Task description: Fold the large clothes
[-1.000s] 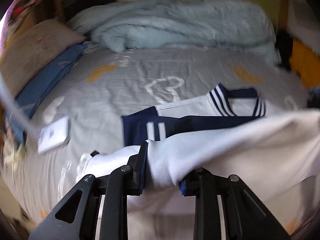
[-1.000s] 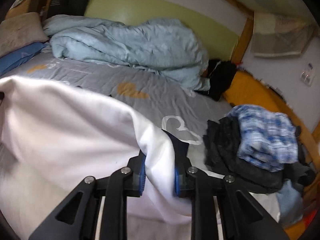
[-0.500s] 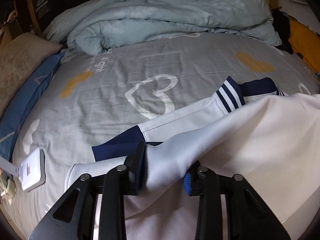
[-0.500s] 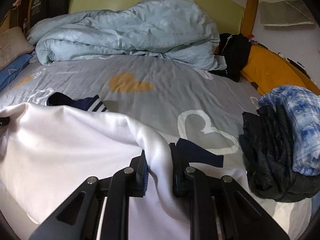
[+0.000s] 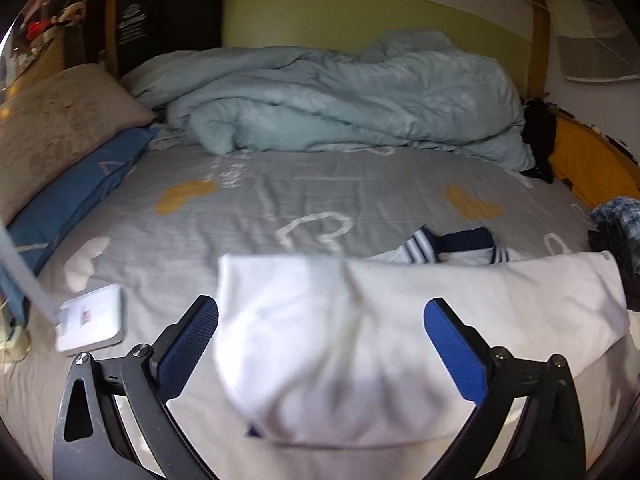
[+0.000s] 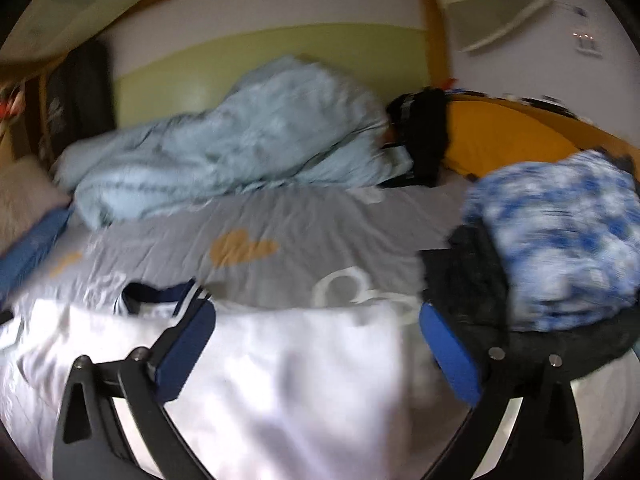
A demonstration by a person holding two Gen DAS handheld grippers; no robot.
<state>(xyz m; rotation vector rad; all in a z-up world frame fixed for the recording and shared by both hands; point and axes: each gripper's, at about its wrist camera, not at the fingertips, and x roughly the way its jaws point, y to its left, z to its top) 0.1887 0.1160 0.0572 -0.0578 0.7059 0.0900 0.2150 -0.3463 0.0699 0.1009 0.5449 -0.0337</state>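
Note:
A white garment with navy striped trim [image 5: 400, 328] lies folded over on the grey bedsheet [image 5: 280, 200]. Its navy collar [image 5: 460, 242] shows at its far edge. My left gripper [image 5: 320, 336] is open, its blue pads [image 5: 192, 340] spread wide above the garment's left part, holding nothing. In the right wrist view the same garment [image 6: 300, 380] lies below my right gripper [image 6: 316, 348], which is open and empty too. Its blue pads [image 6: 452, 356] stand far apart. The right view is blurred.
A crumpled light-blue duvet [image 5: 340, 96] fills the far end of the bed. Pillows [image 5: 60, 128] line the left side. A white charger box [image 5: 90, 318] lies at left. A pile of dark and blue-white clothes [image 6: 552, 240] sits at right.
Both grippers have opened and let go of the white garment, which has dropped folded onto the bed. Both have pulled back and tilted up.

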